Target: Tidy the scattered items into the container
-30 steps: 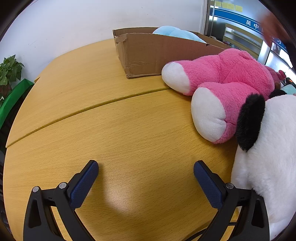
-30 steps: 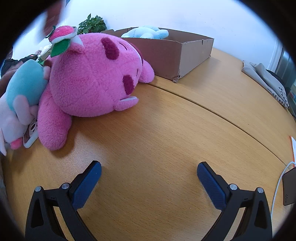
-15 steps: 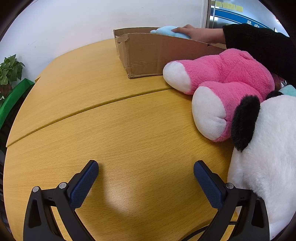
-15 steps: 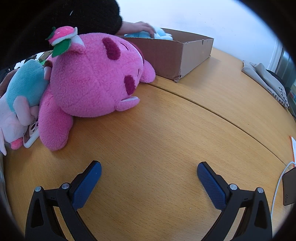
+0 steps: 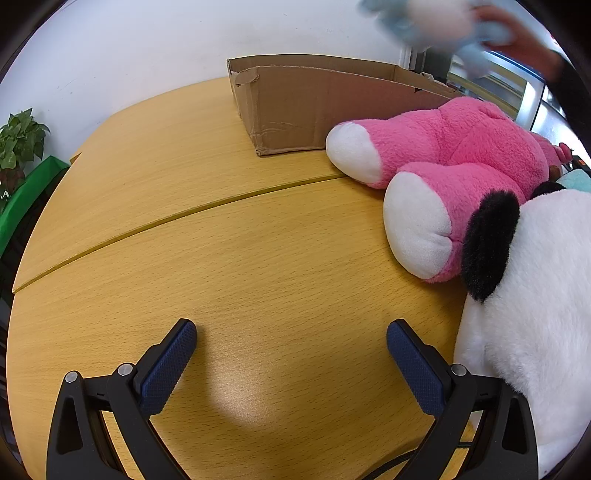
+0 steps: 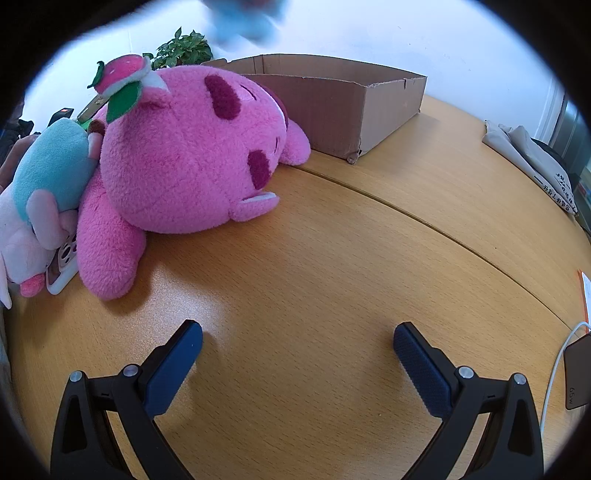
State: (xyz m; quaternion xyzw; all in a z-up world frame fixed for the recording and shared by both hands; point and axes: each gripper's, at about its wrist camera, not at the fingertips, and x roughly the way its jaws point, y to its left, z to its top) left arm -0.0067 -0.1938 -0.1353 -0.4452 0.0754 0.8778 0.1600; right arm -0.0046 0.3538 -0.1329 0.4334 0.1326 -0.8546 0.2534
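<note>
Both grippers, left gripper [image 5: 291, 345] and right gripper [image 6: 297, 347], gape empty; blurred, seemingly blue plush [image 5: 436, 18] aloft.

wood table [image 5: 258, 258], cardboard box [image 5: 314, 107], plushies [image 6: 184, 158], maybe phone [image 6: 62, 269]

Both grippers look alike: the left gripper [image 5: 291, 341] and right gripper [image 6: 298, 341] each have two black plastic arms with triangular cut-outs, silver screws at the joints, and dark blue textured pads [image 5: 168, 365] on the fingers' inner faces. A black sleeve [image 5: 574, 88] shows top right.
</note>
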